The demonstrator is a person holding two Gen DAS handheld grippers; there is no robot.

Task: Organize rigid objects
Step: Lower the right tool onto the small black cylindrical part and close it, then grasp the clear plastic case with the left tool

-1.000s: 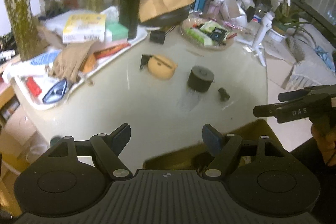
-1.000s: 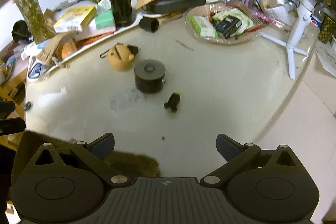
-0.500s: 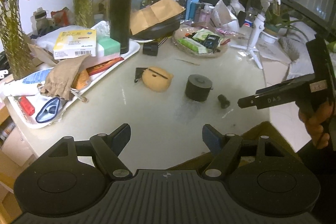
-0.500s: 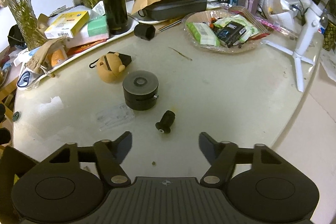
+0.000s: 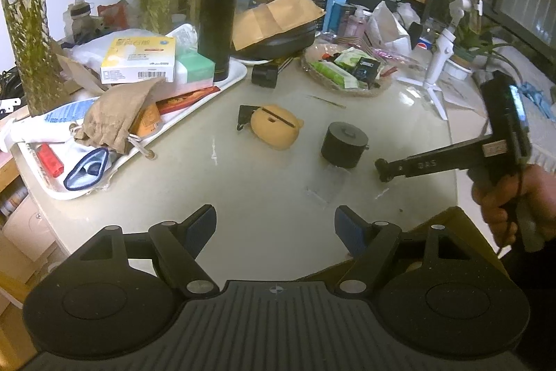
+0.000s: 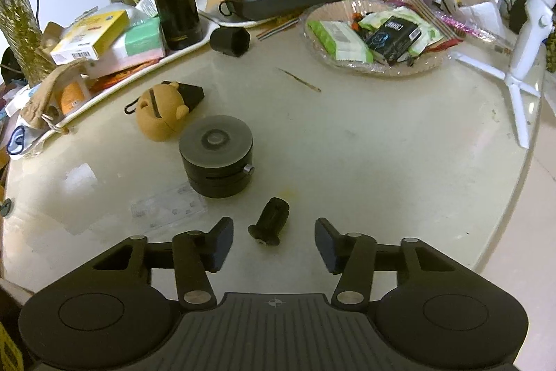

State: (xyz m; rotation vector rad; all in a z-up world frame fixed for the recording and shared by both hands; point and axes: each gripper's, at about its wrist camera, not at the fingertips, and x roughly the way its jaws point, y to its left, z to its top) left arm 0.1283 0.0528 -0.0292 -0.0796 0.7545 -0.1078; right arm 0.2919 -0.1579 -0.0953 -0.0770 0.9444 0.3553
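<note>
A small black adapter piece (image 6: pixel 269 222) lies on the pale round table (image 6: pixel 382 145), between the open fingers of my right gripper (image 6: pixel 274 244), not touched. Behind it stand a black cylindrical puck (image 6: pixel 217 155) and a tan bear-shaped case (image 6: pixel 158 119). In the left wrist view my left gripper (image 5: pixel 275 226) is open and empty above the table's near edge. That view also shows the puck (image 5: pixel 342 145), the bear case (image 5: pixel 274 127) and my right gripper (image 5: pixel 384 168) reaching in from the right, hiding the adapter.
A white tray (image 5: pixel 194 113) full of boxes, a cloth pouch and a black flask (image 5: pixel 217 16) runs along the left. A glass dish of packets (image 6: pixel 375 40), a black cup (image 6: pixel 230 40), a white tripod (image 6: pixel 521 58) and glass vases (image 5: pixel 27 23) crowd the back.
My right gripper has moved forward and down until its fingers flank the small black adapter. The left gripper has drawn back and risen a little, staying open.
</note>
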